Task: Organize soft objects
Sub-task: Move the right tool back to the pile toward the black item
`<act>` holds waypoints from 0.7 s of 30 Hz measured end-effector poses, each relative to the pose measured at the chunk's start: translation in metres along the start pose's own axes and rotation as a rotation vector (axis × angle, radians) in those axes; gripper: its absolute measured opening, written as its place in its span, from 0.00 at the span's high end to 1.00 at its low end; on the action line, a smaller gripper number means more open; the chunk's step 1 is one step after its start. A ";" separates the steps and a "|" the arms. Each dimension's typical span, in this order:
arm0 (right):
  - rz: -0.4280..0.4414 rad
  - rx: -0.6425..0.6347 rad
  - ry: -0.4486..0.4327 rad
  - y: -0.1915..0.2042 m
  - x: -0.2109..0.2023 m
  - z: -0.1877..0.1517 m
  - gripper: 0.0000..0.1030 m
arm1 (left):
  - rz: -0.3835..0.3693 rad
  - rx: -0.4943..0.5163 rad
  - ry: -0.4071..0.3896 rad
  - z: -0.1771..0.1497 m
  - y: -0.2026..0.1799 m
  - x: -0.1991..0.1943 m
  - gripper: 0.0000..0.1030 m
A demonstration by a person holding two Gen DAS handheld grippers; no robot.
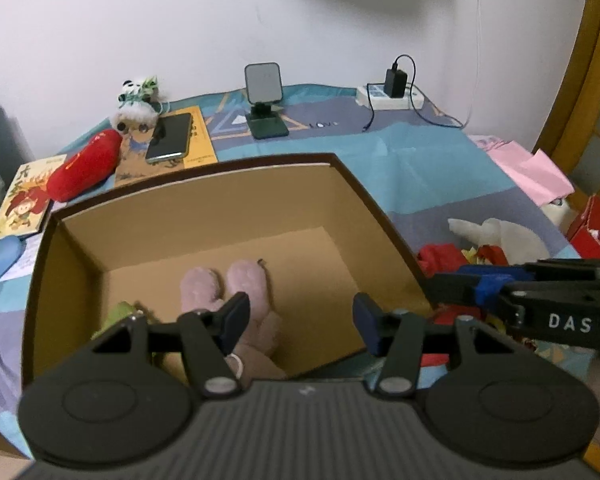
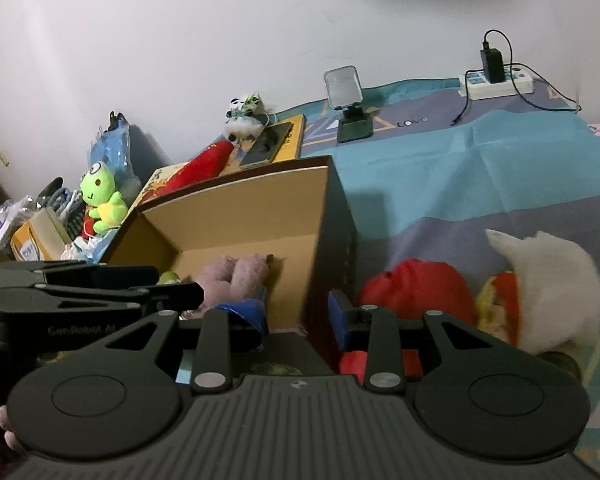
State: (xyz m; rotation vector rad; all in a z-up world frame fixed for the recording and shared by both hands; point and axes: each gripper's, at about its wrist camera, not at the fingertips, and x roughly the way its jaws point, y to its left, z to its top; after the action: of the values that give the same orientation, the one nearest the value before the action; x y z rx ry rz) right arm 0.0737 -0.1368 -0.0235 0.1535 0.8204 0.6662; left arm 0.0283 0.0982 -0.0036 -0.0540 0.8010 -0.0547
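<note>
An open cardboard box (image 1: 260, 196) stands on the patterned bedspread. Inside it lie a pink plush toy (image 1: 236, 284) and, in the near left corner, a green plush (image 1: 118, 314). My left gripper (image 1: 300, 318) hovers open over the box with nothing between its fingers. My right gripper (image 2: 298, 316) is open and empty too, above the near right corner of the box (image 2: 240, 208). To its right, outside the box, lie a red plush (image 2: 420, 284) and a white plush (image 2: 552, 280). A green frog plush (image 2: 100, 200) sits left of the box.
Behind the box are a long red plush (image 1: 84, 168), a panda plush (image 1: 136, 108), a phone (image 1: 170, 138) on books, a phone stand (image 1: 264, 96) and a power strip (image 1: 392, 94) by the wall. A pink cloth (image 1: 532, 168) and a red carton (image 1: 596, 224) lie at the right.
</note>
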 end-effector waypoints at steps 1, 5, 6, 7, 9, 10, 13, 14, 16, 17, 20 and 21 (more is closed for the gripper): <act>-0.001 -0.004 0.004 -0.002 -0.002 -0.001 0.84 | 0.010 0.002 0.003 0.000 -0.004 0.000 0.46; 0.000 -0.026 0.012 -0.015 -0.010 -0.003 0.84 | 0.048 0.007 0.010 0.000 -0.025 -0.001 0.45; 0.002 -0.030 0.015 -0.017 -0.012 -0.004 0.84 | 0.059 0.008 0.010 -0.001 -0.029 -0.001 0.44; 0.005 -0.033 0.019 -0.020 -0.014 -0.005 0.84 | 0.067 0.008 0.011 -0.001 -0.033 -0.001 0.44; 0.012 -0.039 0.024 -0.027 -0.016 -0.006 0.84 | 0.086 0.005 0.016 -0.002 -0.042 0.000 0.44; 0.016 -0.042 0.027 -0.029 -0.017 -0.007 0.84 | 0.092 0.003 0.018 -0.002 -0.045 0.000 0.44; 0.026 -0.049 0.043 -0.040 -0.020 -0.010 0.84 | 0.107 -0.007 0.021 -0.005 -0.059 -0.001 0.43; 0.030 -0.050 0.047 -0.045 -0.021 -0.012 0.84 | 0.109 -0.010 0.021 -0.006 -0.062 0.000 0.43; 0.035 -0.049 0.056 -0.055 -0.024 -0.017 0.84 | 0.109 -0.016 0.019 -0.009 -0.070 0.000 0.43; 0.034 -0.048 0.062 -0.060 -0.025 -0.019 0.84 | 0.103 -0.018 0.017 -0.011 -0.073 0.000 0.43; 0.032 -0.026 0.078 -0.075 -0.027 -0.023 0.84 | 0.050 -0.018 0.018 -0.020 -0.086 0.003 0.43; 0.038 -0.014 0.081 -0.080 -0.028 -0.024 0.84 | 0.028 -0.013 0.023 -0.024 -0.091 0.006 0.43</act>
State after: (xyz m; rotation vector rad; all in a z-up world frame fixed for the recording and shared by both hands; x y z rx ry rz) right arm 0.0821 -0.2199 -0.0520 0.1299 0.8924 0.7177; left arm 0.0126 0.0064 -0.0177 -0.0546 0.8251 -0.0234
